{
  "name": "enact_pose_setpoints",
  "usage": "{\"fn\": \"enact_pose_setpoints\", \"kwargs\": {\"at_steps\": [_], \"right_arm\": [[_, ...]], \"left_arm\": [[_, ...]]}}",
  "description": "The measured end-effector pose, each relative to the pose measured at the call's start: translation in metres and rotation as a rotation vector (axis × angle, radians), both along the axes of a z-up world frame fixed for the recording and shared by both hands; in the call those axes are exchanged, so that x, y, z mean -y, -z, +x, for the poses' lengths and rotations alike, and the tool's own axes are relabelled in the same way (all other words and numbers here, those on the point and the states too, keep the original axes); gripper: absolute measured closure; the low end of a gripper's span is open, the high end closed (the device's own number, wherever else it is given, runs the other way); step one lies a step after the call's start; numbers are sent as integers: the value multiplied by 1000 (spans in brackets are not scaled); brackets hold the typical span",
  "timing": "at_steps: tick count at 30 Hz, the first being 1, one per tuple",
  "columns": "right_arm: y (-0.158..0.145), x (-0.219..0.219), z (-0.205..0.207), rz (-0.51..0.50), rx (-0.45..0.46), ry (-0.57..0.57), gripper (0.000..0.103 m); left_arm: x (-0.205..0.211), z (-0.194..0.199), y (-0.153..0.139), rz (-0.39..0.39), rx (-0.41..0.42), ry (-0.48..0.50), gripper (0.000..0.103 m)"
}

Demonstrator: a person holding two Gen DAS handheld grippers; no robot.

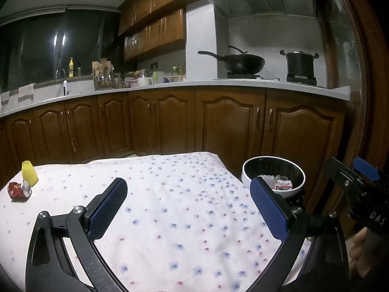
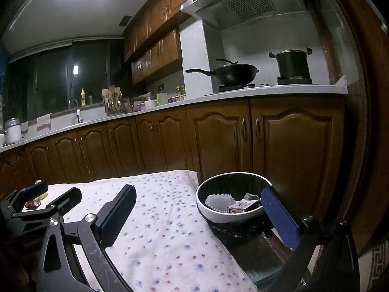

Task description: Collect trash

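A crumpled red wrapper (image 1: pixel 19 190) and a yellow paper cup liner (image 1: pixel 29 170) lie at the far left of the flowered tablecloth (image 1: pixel 170 194). A white-rimmed trash bin (image 1: pixel 273 174) with a black liner stands off the table's right edge; it holds a white liner, a small carton and scraps, seen in the right wrist view (image 2: pixel 233 204). My left gripper (image 1: pixel 188 189) is open and empty over the cloth. My right gripper (image 2: pixel 199 199) is open and empty beside the bin. The left gripper also shows in the right wrist view (image 2: pixel 58 192), partly hiding the red wrapper (image 2: pixel 31 203).
Brown kitchen cabinets (image 1: pixel 218 121) and a white countertop (image 1: pixel 170 86) run behind the table. A wok (image 1: pixel 240 63) and a pot (image 1: pixel 300 65) sit on the stove. A wooden door frame (image 1: pixel 359 73) rises on the right.
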State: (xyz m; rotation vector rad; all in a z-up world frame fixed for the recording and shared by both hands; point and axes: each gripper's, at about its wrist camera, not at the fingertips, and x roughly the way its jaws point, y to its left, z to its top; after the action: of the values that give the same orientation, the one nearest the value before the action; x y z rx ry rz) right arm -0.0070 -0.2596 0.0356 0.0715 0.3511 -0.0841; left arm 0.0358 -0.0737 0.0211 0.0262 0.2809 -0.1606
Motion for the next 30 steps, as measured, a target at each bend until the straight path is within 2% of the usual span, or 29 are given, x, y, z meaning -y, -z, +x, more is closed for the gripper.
{"fn": "enact_pose_setpoints", "kwargs": {"at_steps": [30], "right_arm": [[0,0,0,4,-2,-1,0]], "left_arm": [[3,4,6,4,-12,8,0]]}}
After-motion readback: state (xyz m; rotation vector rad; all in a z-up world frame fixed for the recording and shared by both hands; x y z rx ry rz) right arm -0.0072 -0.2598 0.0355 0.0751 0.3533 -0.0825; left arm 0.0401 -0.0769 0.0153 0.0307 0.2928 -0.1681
